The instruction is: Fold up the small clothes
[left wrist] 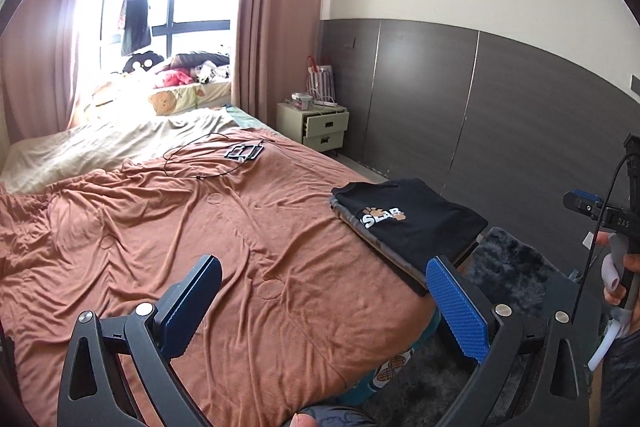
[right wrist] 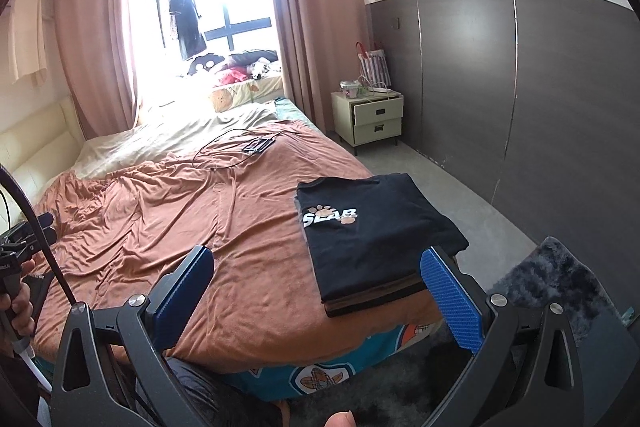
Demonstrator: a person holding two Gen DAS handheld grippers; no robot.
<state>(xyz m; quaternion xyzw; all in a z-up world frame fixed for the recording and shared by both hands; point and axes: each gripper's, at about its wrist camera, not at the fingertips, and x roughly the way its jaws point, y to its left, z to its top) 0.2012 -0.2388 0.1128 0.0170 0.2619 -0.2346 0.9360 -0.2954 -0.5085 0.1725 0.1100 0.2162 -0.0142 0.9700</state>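
A folded black T-shirt with a white "SLAB" paw print lies on top of a small stack of folded clothes at the near right corner of the bed. My left gripper hangs open above the rust-brown bedspread, to the left of the stack, with nothing between its blue pads. My right gripper is open too, held over the bed's near edge with its right pad beside the stack's near corner. Both grippers are apart from the cloth.
A black cable and a small dark frame lie on the far bedspread. A cream nightstand stands by the dark panelled wall. A dark shaggy rug covers the floor on the right. Curtains and a cluttered window ledge sit behind.
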